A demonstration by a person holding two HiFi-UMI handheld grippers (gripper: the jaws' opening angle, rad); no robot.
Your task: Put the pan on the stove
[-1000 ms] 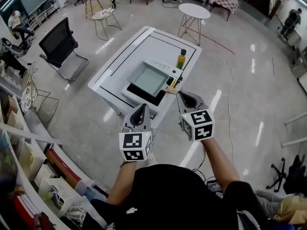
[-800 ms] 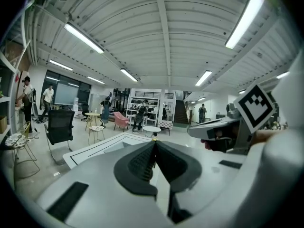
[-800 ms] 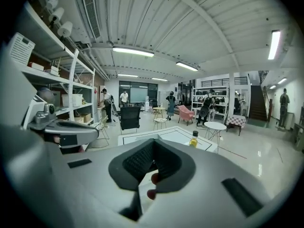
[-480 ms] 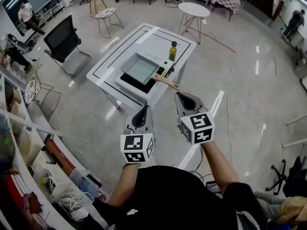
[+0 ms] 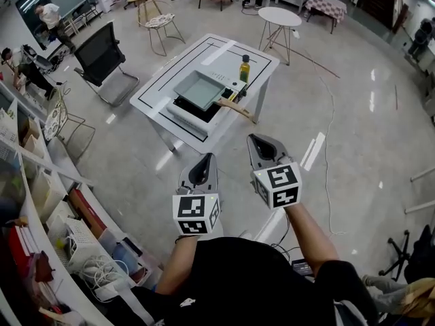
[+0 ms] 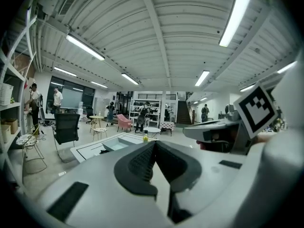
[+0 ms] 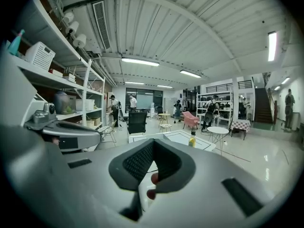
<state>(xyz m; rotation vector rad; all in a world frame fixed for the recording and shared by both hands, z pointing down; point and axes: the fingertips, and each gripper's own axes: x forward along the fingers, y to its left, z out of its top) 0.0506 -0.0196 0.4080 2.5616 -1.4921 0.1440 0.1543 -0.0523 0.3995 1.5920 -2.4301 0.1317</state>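
A square grey pan [image 5: 198, 89] with a wooden handle [image 5: 236, 109] sits on the black stove [image 5: 191, 112] on the white table [image 5: 161, 88]. A bottle of yellow oil [image 5: 244, 68] stands behind it. Both grippers hang over the floor, well short of the table and apart from the pan. My left gripper [image 5: 203, 164] is shut and holds nothing. My right gripper [image 5: 259, 143] is shut and also holds nothing. In the left gripper view the jaws [image 6: 155, 142] meet, with the pan [image 6: 113, 146] small and far beyond them. In the right gripper view the bottle [image 7: 192, 140] shows past the closed tips [image 7: 153, 141].
A black office chair [image 5: 102, 54] stands left of the table, a round white table [image 5: 283, 17] behind it. Shelving with boxes and cables [image 5: 47, 216] runs along my left. A cable [image 5: 332, 121] trails over the glossy floor on the right. People stand far off.
The table and pan have drawn away from me and up in the view. My right gripper, which was close to the pan handle, is now well clear of it.
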